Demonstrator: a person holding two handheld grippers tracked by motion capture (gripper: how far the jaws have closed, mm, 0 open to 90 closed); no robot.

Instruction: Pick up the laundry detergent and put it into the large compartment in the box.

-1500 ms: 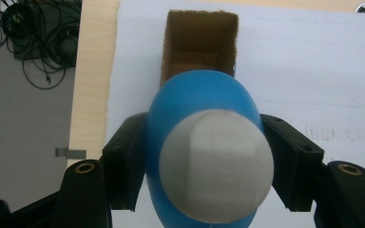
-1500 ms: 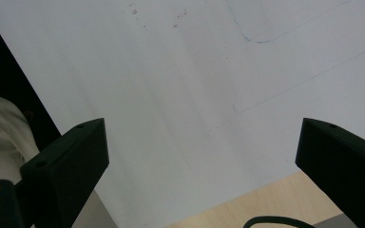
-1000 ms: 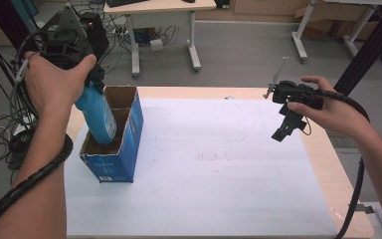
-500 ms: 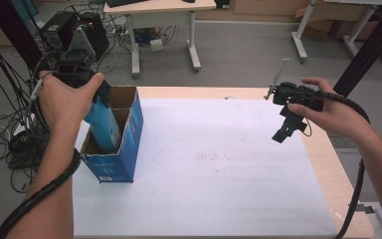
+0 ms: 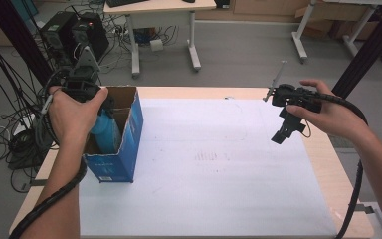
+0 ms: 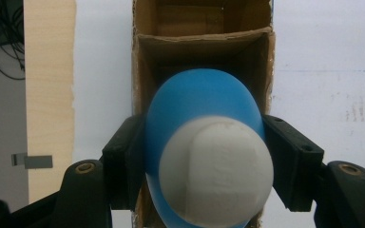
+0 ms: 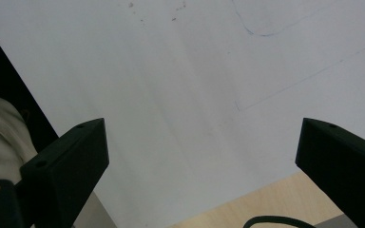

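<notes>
A blue bottle (image 5: 105, 130) with a white cap (image 6: 215, 167) hangs upright inside an open blue cardboard box (image 5: 121, 142) at the table's left. My left gripper (image 5: 95, 107) is shut on the bottle's upper body, one jaw on each side, and the left gripper view has the bottle (image 6: 200, 110) pointing down into the box's near compartment (image 6: 248, 52). My right gripper (image 5: 284, 130) hovers above the table's right side, open with nothing between its fingers (image 7: 73, 156). Below it lies only the white sheet (image 7: 180, 85).
A white sheet (image 5: 214, 164) covers most of the wooden table (image 5: 328, 149). Faint pen lines mark the sheet. Beyond the table stand desks, computer cases and tangled cables (image 5: 10, 114) on the floor. A cable trails from each gripper.
My left gripper has lowered the blue bottle from above the box rim down into the box. The right gripper has stayed in place, open.
</notes>
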